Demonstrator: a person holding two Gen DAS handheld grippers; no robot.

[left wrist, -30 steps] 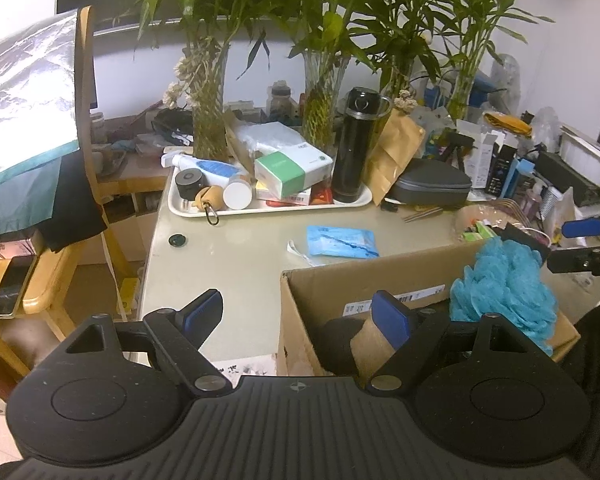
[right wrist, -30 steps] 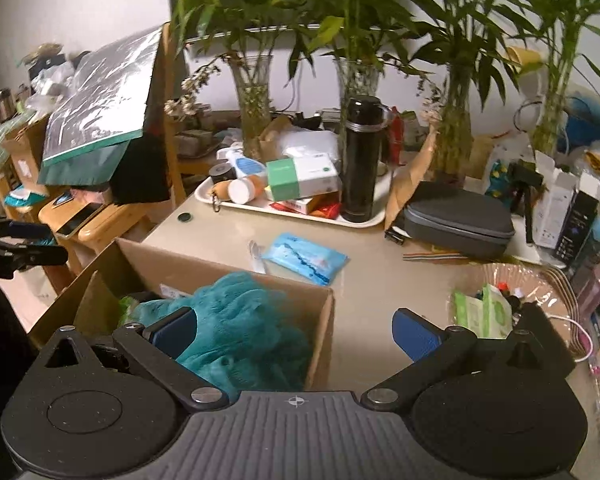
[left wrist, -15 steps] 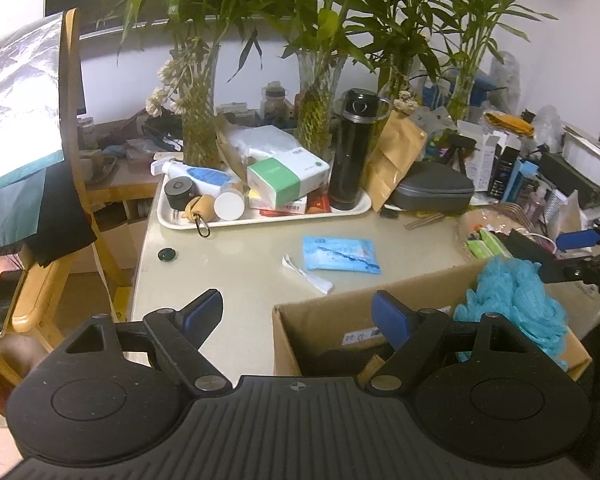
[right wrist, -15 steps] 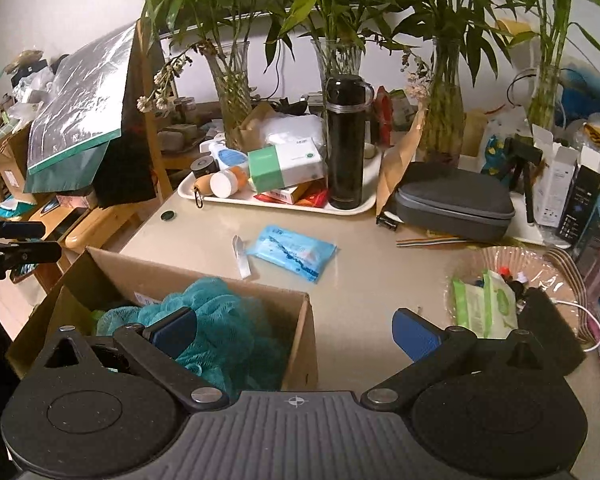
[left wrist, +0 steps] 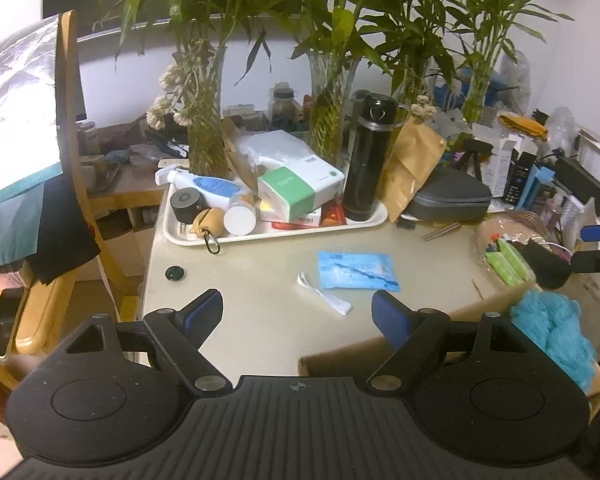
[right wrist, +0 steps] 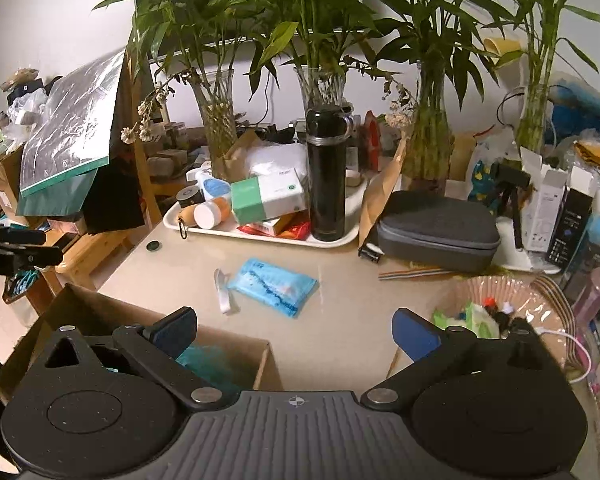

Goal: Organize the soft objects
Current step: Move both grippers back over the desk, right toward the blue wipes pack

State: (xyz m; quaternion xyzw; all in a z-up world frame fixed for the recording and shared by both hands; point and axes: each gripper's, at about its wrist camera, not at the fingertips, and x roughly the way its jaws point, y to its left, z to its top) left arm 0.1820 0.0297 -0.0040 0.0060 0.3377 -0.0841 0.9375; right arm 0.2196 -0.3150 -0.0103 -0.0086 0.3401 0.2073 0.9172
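A cardboard box point(left wrist: 476, 312) point(right wrist: 100, 312) stands at the near table edge with a blue mesh bath sponge point(left wrist: 552, 332) point(right wrist: 204, 364) inside it. A blue soft packet point(left wrist: 356, 270) point(right wrist: 274, 286) lies flat on the beige table beyond the box, with a white strip point(left wrist: 324, 300) point(right wrist: 224, 290) beside it. My left gripper point(left wrist: 298, 312) hangs open over the table left of the box, nothing between its fingers. My right gripper point(right wrist: 296, 330) is open too, above the box's right corner, empty. Each gripper's tips show at the other view's edge.
A white tray point(left wrist: 276, 234) point(right wrist: 340, 236) at the back holds a black flask point(left wrist: 366, 160) point(right wrist: 326, 176), a green-white box, bottles and jars. Glass vases with bamboo stand behind. A grey zip case point(right wrist: 436, 230) and a snack basket point(right wrist: 500, 304) sit right. A wooden chair point(left wrist: 72, 152) stands left.
Both grippers have drawn back from over the box toward the left, so the box and sponge now sit lower and further right in the left wrist view. Jaws stayed open.
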